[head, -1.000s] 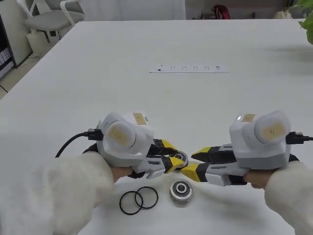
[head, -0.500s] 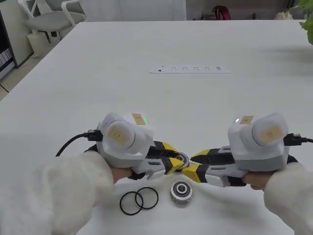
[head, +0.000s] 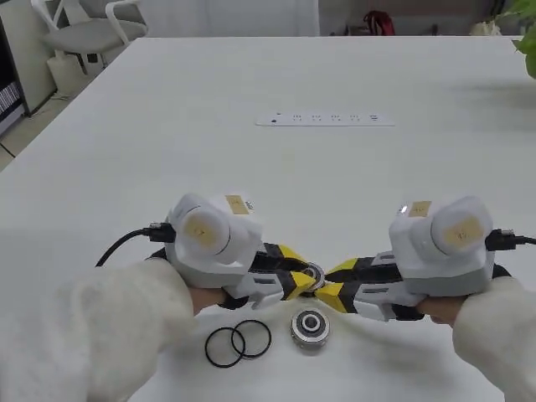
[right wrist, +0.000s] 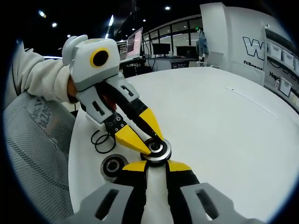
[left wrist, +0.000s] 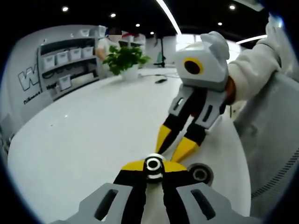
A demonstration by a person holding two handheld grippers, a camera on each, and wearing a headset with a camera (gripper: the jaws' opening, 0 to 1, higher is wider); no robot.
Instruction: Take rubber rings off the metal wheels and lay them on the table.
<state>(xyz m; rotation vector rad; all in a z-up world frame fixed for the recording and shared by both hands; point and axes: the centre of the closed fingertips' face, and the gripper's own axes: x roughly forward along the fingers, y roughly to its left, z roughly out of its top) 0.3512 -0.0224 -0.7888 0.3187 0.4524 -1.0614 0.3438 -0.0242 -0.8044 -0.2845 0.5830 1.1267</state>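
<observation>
Finding: the left gripper [head: 300, 281] is clamped on a metal wheel [head: 313, 273], held just above the table [head: 251, 126]. In the head view the wheel lies at 3 o'clock from that gripper's body and at 9 o'clock from the right gripper [head: 331, 289], whose tips are at the wheel's rim. The two grippers' long axes run nearly in one line, nose to nose.

The right jaws stand slightly apart in the left gripper view. Whether they pinch the rubber ring cannot be told.

Judgement: the pull must go toward 3 o'clock, away from the left gripper.

A second wheel [head: 310, 327] rests at 6 o'clock of the held one, with two loose rings [head: 237, 342] at its 9 o'clock.
</observation>
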